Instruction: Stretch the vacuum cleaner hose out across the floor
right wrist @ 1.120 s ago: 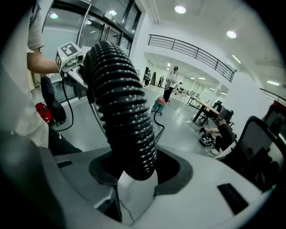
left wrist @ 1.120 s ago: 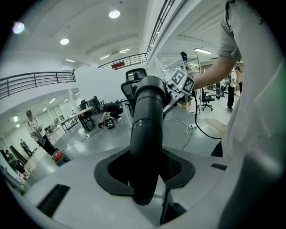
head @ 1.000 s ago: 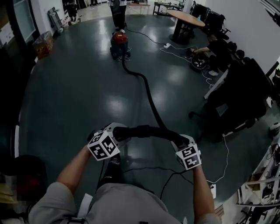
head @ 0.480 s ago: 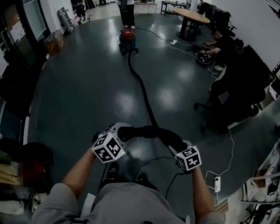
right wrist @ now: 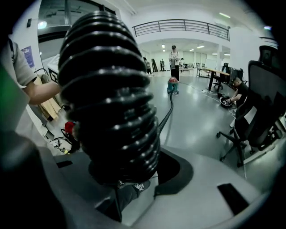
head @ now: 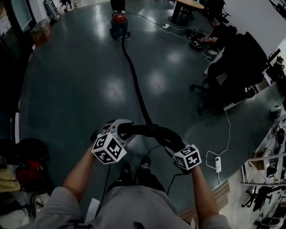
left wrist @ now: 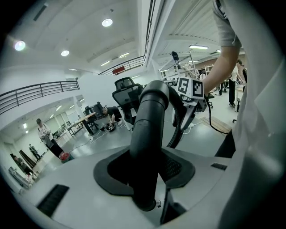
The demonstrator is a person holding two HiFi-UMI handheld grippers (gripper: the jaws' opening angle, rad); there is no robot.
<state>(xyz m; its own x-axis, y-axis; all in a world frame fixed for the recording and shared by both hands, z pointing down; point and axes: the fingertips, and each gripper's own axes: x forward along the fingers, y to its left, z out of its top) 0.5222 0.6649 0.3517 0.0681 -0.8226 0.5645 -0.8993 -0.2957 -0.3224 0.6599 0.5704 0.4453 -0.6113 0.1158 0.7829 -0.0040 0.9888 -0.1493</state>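
Note:
A red vacuum cleaner [head: 118, 20] stands far off on the dark floor. Its black hose [head: 134, 85] runs nearly straight from it toward me. My left gripper [head: 123, 129] is shut on the smooth curved end tube [left wrist: 149, 129] of the hose. My right gripper [head: 175, 145] is shut on the ribbed part [right wrist: 111, 103] just behind it. Both hold that end up above my feet. In the right gripper view the hose [right wrist: 167, 114] trails back along the floor to the vacuum cleaner [right wrist: 173, 85].
A person [head: 118, 4] stands behind the vacuum cleaner. Black office chairs [head: 232, 67] and a seated person [head: 219, 31] are at the right. A white cable with a power strip [head: 217, 164] lies near my right side. Bags [head: 27, 172] sit at my left.
The vacuum cleaner now sits farther away, near the top of the view, and the hose lies longer and straighter. Both grippers keep their hold on the hose end.

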